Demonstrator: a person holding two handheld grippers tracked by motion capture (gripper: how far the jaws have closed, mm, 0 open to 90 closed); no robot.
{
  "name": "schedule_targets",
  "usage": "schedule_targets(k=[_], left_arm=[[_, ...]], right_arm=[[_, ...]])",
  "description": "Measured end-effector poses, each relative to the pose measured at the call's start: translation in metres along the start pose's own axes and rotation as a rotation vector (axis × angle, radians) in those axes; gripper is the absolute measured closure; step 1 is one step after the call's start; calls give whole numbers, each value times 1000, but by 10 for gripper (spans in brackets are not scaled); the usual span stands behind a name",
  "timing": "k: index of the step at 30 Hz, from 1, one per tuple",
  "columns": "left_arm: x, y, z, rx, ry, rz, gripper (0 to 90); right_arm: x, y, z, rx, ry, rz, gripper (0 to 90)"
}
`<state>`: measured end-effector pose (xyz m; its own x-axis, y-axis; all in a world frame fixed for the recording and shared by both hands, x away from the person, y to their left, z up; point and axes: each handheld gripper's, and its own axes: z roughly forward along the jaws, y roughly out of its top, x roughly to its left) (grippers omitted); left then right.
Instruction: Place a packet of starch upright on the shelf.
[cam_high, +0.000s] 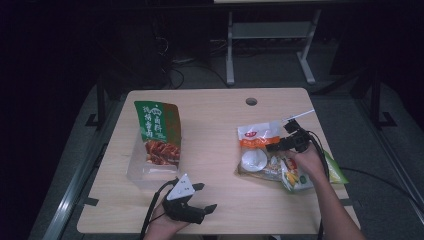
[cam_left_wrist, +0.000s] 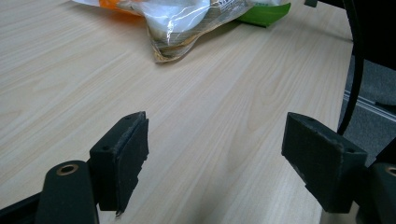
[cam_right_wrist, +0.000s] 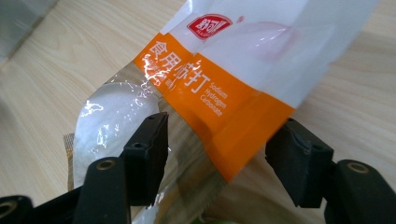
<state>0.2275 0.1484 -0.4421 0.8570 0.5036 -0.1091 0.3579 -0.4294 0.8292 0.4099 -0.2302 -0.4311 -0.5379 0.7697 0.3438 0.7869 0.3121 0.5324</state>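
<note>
A white and orange sachet (cam_high: 257, 135) (cam_right_wrist: 224, 93) lies on top of a small pile at the table's right. Under it is a clear packet (cam_high: 255, 161) (cam_right_wrist: 112, 116) (cam_left_wrist: 182, 23) with something white inside, and a green packet (cam_high: 336, 172) (cam_left_wrist: 266, 11) sticks out at the pile's right. My right gripper (cam_high: 280, 137) (cam_right_wrist: 219, 154) is open just above the pile, its jaws on either side of the sachet's orange corner. My left gripper (cam_high: 206, 196) (cam_left_wrist: 215, 158) is open over bare wood near the front edge, pointing toward the pile.
On the left of the table (cam_high: 210, 120), a tall green snack bag (cam_high: 157, 131) stands in a clear plastic box (cam_high: 140, 175). A cable hole (cam_high: 251, 101) sits near the far edge. A desk frame (cam_high: 230, 50) and cables lie on the dark floor behind.
</note>
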Motion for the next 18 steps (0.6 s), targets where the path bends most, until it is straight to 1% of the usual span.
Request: schedule_targets(k=[1, 3, 5, 6, 9, 13, 15, 16, 18], left_arm=[[0, 0, 0, 0, 0, -2, 225], [0, 0, 0, 1, 0, 0, 225], [1, 0, 0, 0, 0, 2, 225], [1, 0, 0, 0, 0, 0, 225], [1, 0, 0, -1, -1, -1, 225], [1, 0, 0, -4, -1, -7, 226], [1, 1, -1, -5, 1, -6, 226], [1, 1, -1, -5, 2, -7, 226], [2, 1, -1, -5, 2, -5, 227]], right_arm=[[0, 0, 2, 7, 8, -1, 436], [1, 1, 7, 16, 15, -1, 467], [1, 2, 9, 14, 43, 5, 530], [2, 3, 10, 13, 53, 8, 539], [3, 3, 10, 15, 69, -8, 612], [5, 3, 10, 17, 78, -23, 720], [6, 4, 8, 15, 85, -23, 780], [6, 3, 7, 3, 100, -24, 819], [8, 4, 7, 7, 93, -41, 844]])
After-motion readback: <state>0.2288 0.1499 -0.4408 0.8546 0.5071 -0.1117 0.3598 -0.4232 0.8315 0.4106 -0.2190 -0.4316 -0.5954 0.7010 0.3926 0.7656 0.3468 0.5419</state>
